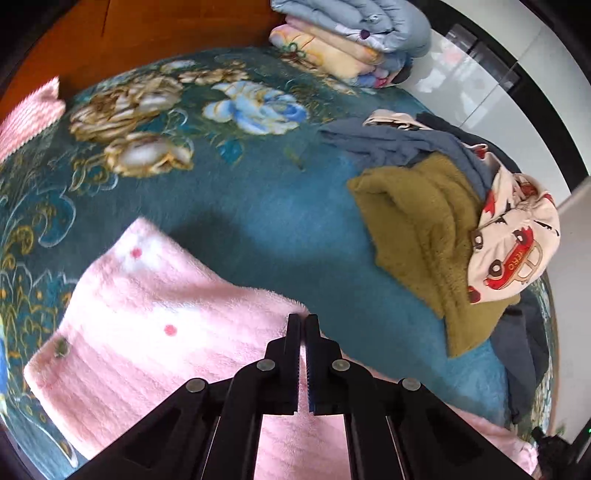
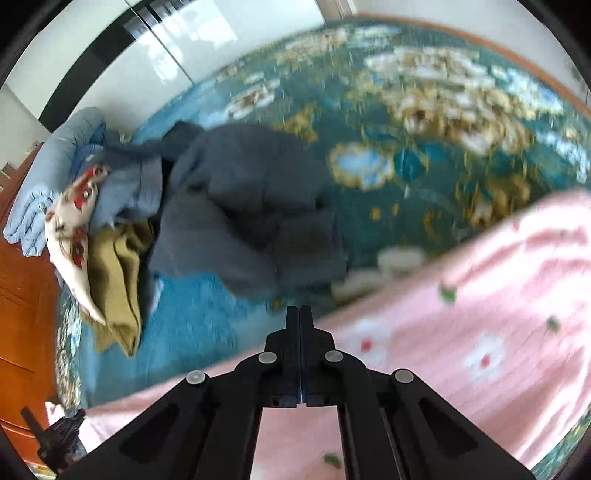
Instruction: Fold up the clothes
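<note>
A bed covered by a teal floral blanket point(image 1: 229, 192) point(image 2: 424, 166) is seen in both wrist views; everything is carried on it. A pink fleece garment point(image 1: 155, 332) point(image 2: 461, 332), dotted with small white flowers, is spread along the near edge of the bed, under both grippers; a dark button is seen on it in the left wrist view. Part of it is lifted or folded in the right wrist view, blurred.

A heap of unfolded clothes is piled toward the far side edge of the bed: a dark grey garment point(image 2: 251, 206) point(image 1: 399, 144), an olive fleece piece point(image 1: 417, 236) point(image 2: 118, 280) touching it, and a cream garment printed with red cars point(image 1: 513, 240) point(image 2: 74, 221) laid on top of the olive one. Folded quilts point(image 1: 351, 40) point(image 2: 48, 177), light blue over a yellow-pink one, are stacked at a far corner. A pink checked cloth point(image 1: 29, 110) is seen at the opposite edge, well apart from the heap. A wooden headboard point(image 1: 147, 29) is seen behind it.

The left gripper point(image 1: 303, 321) is held over the pink fleece, jaws nearly together with a thin gap; whether fabric is pinched cannot be told. The right gripper point(image 2: 299, 312) is seen with jaws fully pressed together at the fleece's edge; nothing is visibly caught between them.
</note>
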Demonstrator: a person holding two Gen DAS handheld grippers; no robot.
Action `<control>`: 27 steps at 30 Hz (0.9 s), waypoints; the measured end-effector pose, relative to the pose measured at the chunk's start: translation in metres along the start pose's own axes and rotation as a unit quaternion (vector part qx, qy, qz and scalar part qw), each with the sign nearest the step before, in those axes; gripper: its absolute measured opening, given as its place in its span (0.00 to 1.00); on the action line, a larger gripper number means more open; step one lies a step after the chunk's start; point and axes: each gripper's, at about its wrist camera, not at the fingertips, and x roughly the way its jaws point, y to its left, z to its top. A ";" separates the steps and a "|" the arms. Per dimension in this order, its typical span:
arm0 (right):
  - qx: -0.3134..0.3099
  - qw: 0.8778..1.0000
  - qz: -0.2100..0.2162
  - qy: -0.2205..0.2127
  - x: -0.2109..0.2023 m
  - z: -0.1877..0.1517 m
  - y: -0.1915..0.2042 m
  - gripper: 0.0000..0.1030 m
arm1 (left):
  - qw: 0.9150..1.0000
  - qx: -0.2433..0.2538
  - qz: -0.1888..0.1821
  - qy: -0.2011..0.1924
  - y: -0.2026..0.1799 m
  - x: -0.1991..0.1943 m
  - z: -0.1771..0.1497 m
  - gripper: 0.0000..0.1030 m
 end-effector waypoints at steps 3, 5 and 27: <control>-0.009 1.000 -0.002 0.003 0.006 -0.001 0.005 0.00 | 1.000 -0.004 0.006 0.005 0.004 0.015 0.003 0.03; -0.032 0.999 0.003 0.007 0.016 -0.005 0.013 0.00 | 1.000 -0.011 0.017 0.014 0.010 0.028 0.002 0.03; -0.477 0.869 0.106 0.082 0.062 -0.085 0.104 0.44 | 0.999 -0.002 -0.030 0.025 0.027 0.032 -0.011 0.03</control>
